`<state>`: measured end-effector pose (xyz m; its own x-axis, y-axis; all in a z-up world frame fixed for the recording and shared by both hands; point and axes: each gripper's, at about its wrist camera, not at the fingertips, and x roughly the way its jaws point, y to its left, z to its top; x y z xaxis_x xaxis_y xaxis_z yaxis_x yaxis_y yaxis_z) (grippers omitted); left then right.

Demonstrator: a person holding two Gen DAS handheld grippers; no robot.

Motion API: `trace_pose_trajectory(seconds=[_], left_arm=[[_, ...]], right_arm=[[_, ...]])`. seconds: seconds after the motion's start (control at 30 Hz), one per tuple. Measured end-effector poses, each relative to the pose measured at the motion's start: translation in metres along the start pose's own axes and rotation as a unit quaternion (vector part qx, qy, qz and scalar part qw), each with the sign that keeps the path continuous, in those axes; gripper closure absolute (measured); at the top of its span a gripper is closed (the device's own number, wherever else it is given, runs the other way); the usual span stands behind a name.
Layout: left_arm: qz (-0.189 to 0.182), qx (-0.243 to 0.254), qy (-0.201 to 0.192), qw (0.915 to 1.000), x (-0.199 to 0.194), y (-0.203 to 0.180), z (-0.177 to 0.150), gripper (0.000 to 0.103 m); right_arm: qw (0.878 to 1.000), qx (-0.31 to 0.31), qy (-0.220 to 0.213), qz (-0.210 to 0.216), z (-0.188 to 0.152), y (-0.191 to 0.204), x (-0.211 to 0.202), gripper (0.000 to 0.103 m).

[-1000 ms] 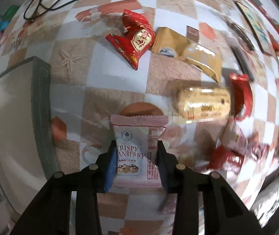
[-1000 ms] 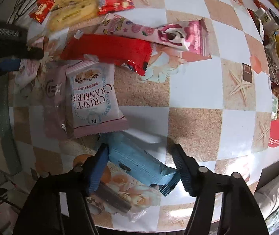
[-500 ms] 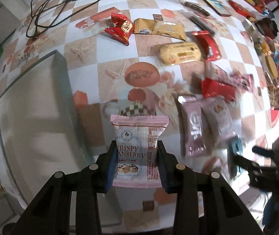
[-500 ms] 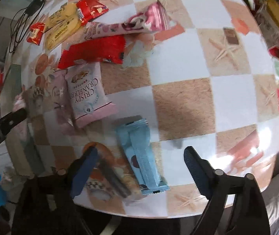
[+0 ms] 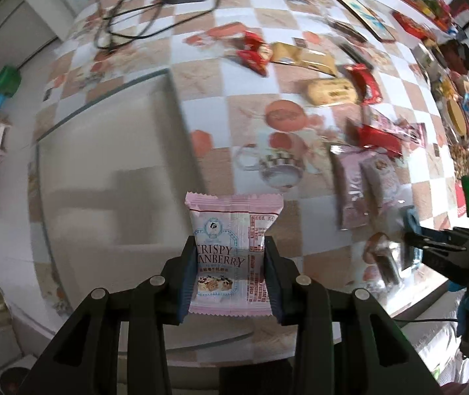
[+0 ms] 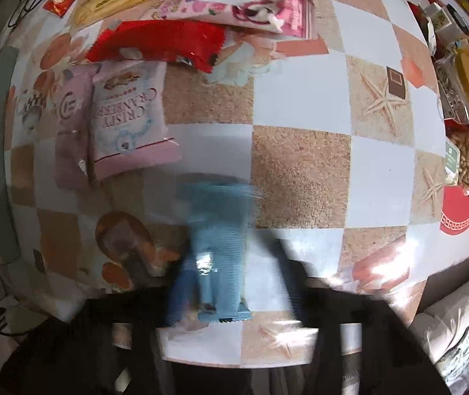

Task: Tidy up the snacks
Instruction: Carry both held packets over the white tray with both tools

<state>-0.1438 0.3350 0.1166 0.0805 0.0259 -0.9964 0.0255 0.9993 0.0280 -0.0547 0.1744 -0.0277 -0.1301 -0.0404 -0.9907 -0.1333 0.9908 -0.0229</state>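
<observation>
Left gripper (image 5: 231,273) is clamped on a pink "Crispy Cranberry" packet (image 5: 233,250) standing upright between its fingers, while a blurry blue wrapper (image 6: 216,256) sits between the right gripper's (image 6: 231,283) smeared fingers, grip unclear.

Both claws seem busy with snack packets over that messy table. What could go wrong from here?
The left gripper pinches the pink cranberry packet only by its lower half, so it could slip or crumple. The right gripper closes around the blue packet in heavy blur; it might miss or knock it off the nearby table edge.
</observation>
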Motion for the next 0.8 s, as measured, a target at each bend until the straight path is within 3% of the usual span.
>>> trace_pose_trajectory(seconds=[0.23, 0.43, 0.6, 0.8], left_arm=[[0.023, -0.017, -0.006, 0.9996, -0.006, 0.041, -0.018, 0.062], [0.03, -0.058, 0.008, 0.9978, 0.003, 0.081, -0.042, 0.062], [0.028, -0.078, 0.014, 0.9964, 0.008, 0.101, -0.057, 0.062], [0.032, -0.078, 0.007, 0.9964, 0.006, 0.114, -0.069, 0.062]], right_arm=[[0.998, 0.031, -0.006, 0.048, 0.0, -0.013, -0.016, 0.079], [0.996, 0.0, -0.035, 0.082, 0.003, 0.015, -0.052, 0.079], [0.992, -0.067, -0.047, 0.097, 0.021, 0.078, -0.091, 0.079], [0.979, -0.17, -0.046, 0.103, 0.029, 0.167, -0.1, 0.079]])
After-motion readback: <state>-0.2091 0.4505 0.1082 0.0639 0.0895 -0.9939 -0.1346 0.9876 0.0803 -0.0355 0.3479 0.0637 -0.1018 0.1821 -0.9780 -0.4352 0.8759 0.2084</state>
